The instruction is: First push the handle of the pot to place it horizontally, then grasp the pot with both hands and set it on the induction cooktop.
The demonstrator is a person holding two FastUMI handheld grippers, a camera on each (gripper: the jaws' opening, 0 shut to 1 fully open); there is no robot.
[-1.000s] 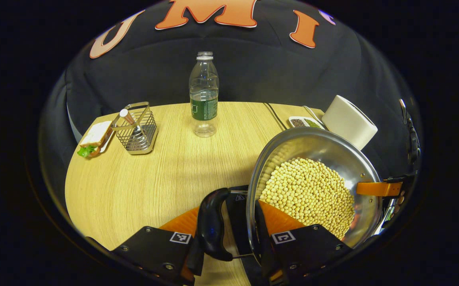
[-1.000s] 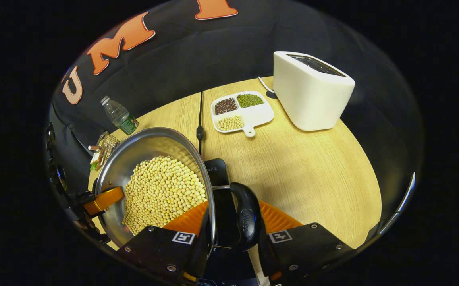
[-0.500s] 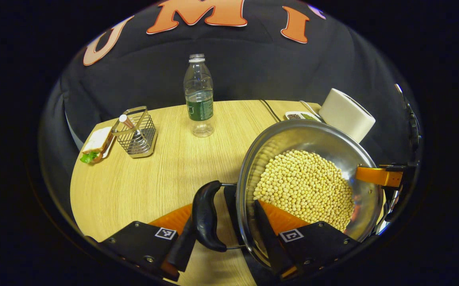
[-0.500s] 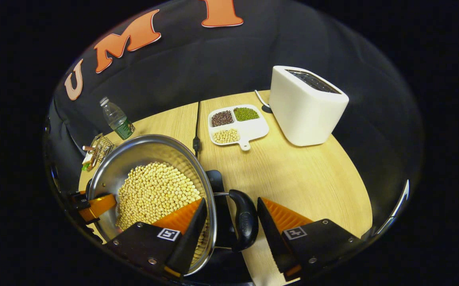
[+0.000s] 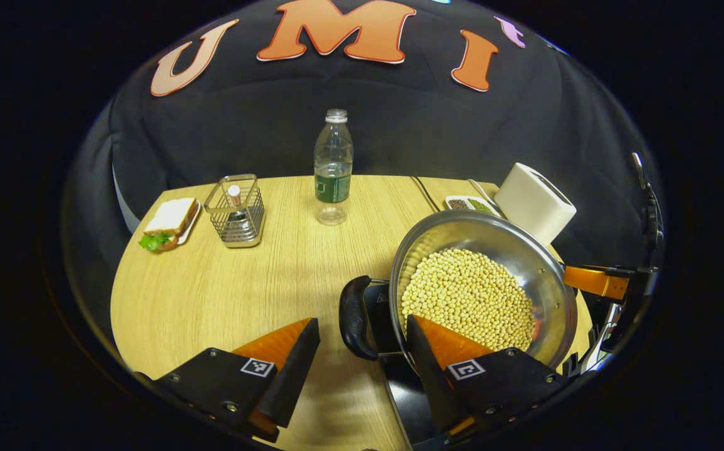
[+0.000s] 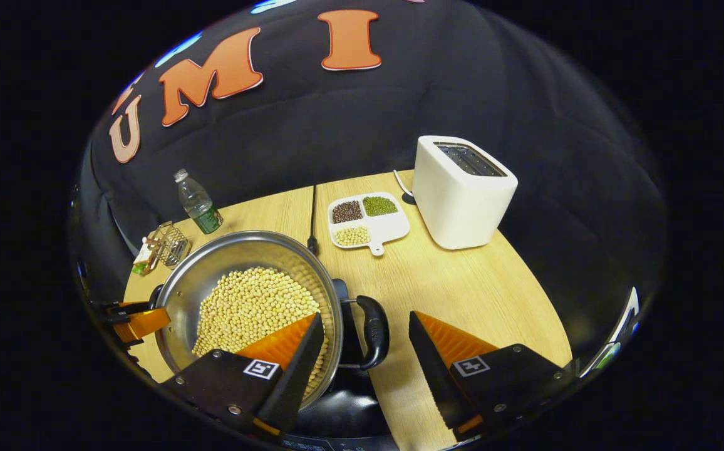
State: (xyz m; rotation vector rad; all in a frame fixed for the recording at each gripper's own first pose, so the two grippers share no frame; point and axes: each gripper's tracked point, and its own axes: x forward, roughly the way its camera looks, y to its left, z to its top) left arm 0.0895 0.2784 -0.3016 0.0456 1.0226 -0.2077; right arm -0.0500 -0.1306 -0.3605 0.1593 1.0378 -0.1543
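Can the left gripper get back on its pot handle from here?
Probably yes. The left gripper is open, and the handle sits just ahead of its fingertips with nothing between; a short move forward should do it.

Left gripper (image 5: 362,360): fingers apart, gripping nothing
Pot (image 5: 540,275): full of beans, on cooktop (image 5: 409,385)
Handle (image 5: 354,309): just ahead of fingers
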